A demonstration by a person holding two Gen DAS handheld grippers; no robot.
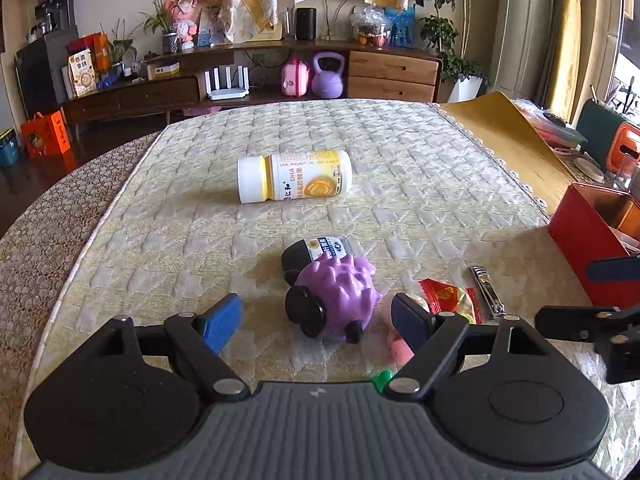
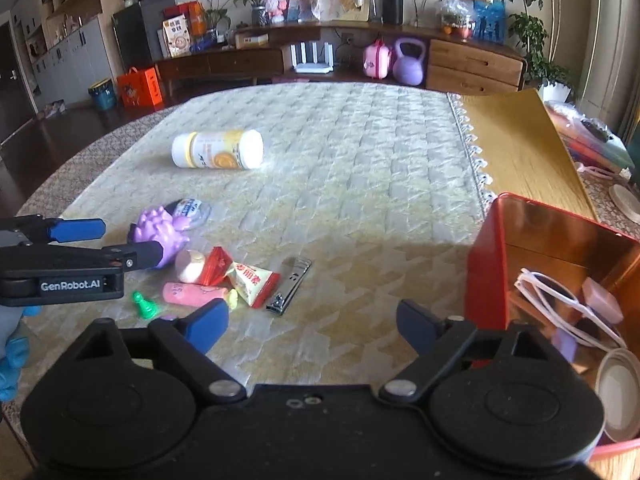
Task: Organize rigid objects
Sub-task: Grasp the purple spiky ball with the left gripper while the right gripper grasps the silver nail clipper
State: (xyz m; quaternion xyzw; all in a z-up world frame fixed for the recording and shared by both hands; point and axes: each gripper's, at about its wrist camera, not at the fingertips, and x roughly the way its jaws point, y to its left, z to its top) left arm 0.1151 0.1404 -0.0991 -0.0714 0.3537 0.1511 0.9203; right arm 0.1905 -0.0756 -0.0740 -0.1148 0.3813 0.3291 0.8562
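Both grippers are wide open here and neither one is holding anything. The left gripper point(image 1: 318, 320) hangs low over the quilted tablecloth point(image 1: 400, 168) with the purple spiky toy point(image 1: 336, 300) sitting right between its fingers, not touched as far as I can see. A small dark bottle point(image 1: 316, 250) lies right behind the toy, and a bigger white and yellow bottle point(image 1: 294, 176) lies on its side further back, well apart. The right gripper point(image 2: 310, 322) hovers over bare cloth, with the nail clipper point(image 2: 290, 286) just ahead of it and a red snack packet point(image 2: 256, 282), a pink tube point(image 2: 196, 293) and a little green pawn point(image 2: 142, 304) off to its left. The red box point(image 2: 486, 272) sits on the right with white sunglasses point(image 2: 560, 300) inside.
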